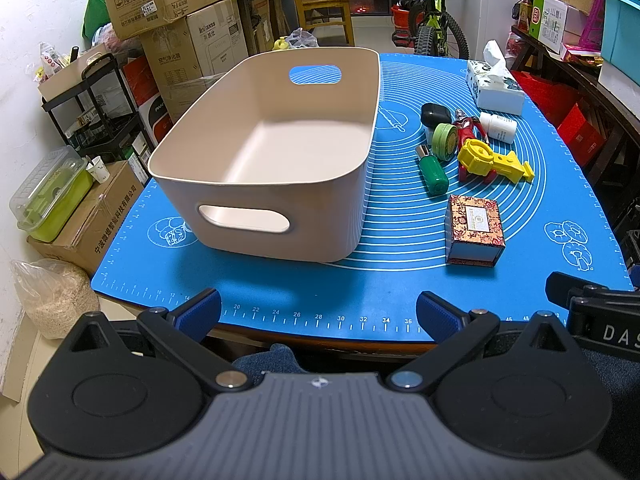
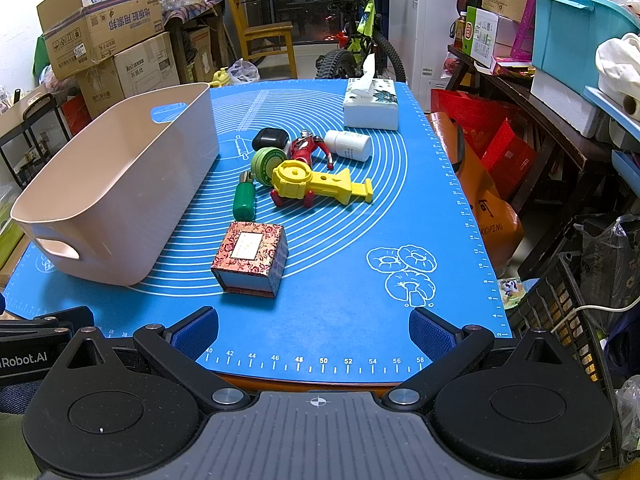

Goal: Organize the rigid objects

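the beige bin [image 1: 224, 160] sat empty on the blue mat [image 1: 360, 280], on the left half, its open top facing up; judged to be the receiving container, placed clear of the clutter so either gripper could drop items in from above. the loose items lay grouped to the bin's right: patterned box [image 2: 250, 258] nearest the front edge, then green bottle [image 2: 244, 200], green tin [image 2: 267, 163], yellow plastic tool [image 2: 320, 186] resting across the red figure [image 2: 308, 148], black case [image 2: 270, 139] and white bottle [image 2: 348, 145] further back. a tissue box [image 2: 371, 104] stood at the far edge, apart from the group.

left gripper [image 1: 318, 312] hovered at the near edge of the mat, jaws spread wide, nothing between them; bin straight ahead of it. right gripper [image 2: 314, 330] likewise spread and empty at the near edge; patterned box lay ahead and slightly left, the closest item, not touched. nothing appeared sorted yet.
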